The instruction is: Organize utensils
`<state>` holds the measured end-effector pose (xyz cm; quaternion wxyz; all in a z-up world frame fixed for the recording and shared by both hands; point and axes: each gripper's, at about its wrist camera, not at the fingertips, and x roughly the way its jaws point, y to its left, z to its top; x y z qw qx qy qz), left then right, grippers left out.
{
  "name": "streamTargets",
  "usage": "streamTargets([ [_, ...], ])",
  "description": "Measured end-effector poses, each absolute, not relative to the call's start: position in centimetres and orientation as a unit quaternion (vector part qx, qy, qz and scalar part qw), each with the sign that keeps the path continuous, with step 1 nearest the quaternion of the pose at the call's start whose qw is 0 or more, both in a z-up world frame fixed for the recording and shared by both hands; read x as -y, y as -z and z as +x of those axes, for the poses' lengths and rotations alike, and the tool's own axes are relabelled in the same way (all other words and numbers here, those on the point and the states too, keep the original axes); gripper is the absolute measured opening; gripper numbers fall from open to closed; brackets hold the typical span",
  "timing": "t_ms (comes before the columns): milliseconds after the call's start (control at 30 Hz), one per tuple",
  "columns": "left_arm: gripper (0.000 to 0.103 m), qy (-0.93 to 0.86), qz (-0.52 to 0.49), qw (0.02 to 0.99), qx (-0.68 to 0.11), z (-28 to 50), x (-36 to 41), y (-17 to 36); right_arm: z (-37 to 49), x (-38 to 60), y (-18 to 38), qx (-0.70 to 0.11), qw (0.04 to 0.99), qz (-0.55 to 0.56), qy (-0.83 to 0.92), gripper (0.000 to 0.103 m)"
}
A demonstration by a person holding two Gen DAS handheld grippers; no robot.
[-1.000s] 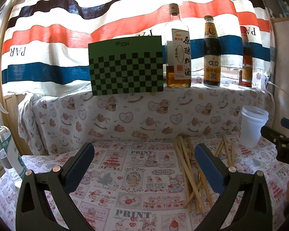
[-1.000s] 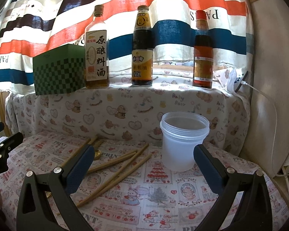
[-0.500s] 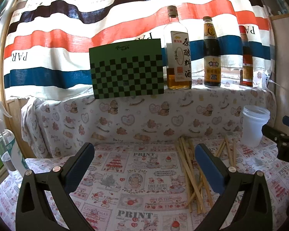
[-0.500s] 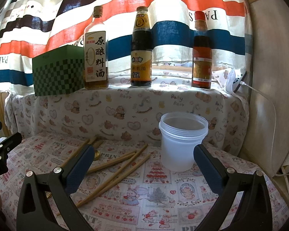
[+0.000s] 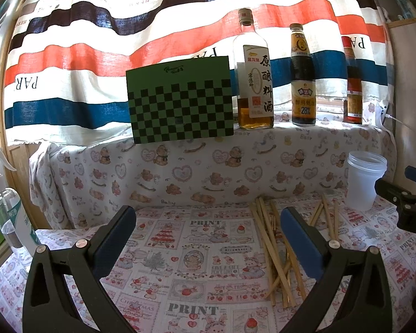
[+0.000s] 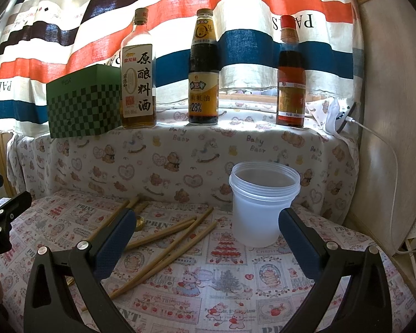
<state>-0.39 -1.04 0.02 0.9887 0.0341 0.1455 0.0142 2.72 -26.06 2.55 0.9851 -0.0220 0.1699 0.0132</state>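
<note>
both grippers open above scattered chopsticks

since the earlier frames little has moved: the left wrist view has tilted slightly, so the checkered board (image 5: 180,100) and bottles sit a little lower in it, while the chopsticks and container lie as before. left gripper (image 5: 208,222) hovers over the patterned tablecloth (image 5: 180,249) with its blue-padded jaws spread wide and nothing between them. right gripper (image 6: 205,224) likewise has its jaws wide apart and empty. wooden chopsticks (image 5: 274,252) lie loose and crossed on the cloth, toward the right half of the tabletop in the left wrist view; in the right wrist view they (image 6: 169,238) fan out from the left finger toward the container. a small gold-coloured item (image 6: 139,222) lies among them; what it is cannot be told. translucent plastic container (image 6: 263,208) stands upright and open near the back right corner of the tabletop, just beside the nearest chopstick tips. on the covered ledge behind stand three bottles: cooking wine bottle (image 6: 138,75), dark sauce bottle (image 6: 203,69), red-capped bottle (image 6: 291,75). spray bottle (image 5: 5,208) stands at the left edge.
</note>
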Motion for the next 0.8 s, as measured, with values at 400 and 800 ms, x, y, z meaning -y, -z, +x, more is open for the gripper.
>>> streamTargets([
  [400, 0.103, -0.014, 0.034, 0.989, -0.146, -0.38, 1.06, -0.02, 2.76, 26.1, -2.52, -0.171, 0.985, -0.022, -0.014, 0.103],
  [800, 0.103, 0.001, 0.026, 0.989, -0.143, -0.59, 1.13, 0.12, 2.83, 26.16, -2.44, -0.177, 0.984, -0.023, 0.009, 0.103],
])
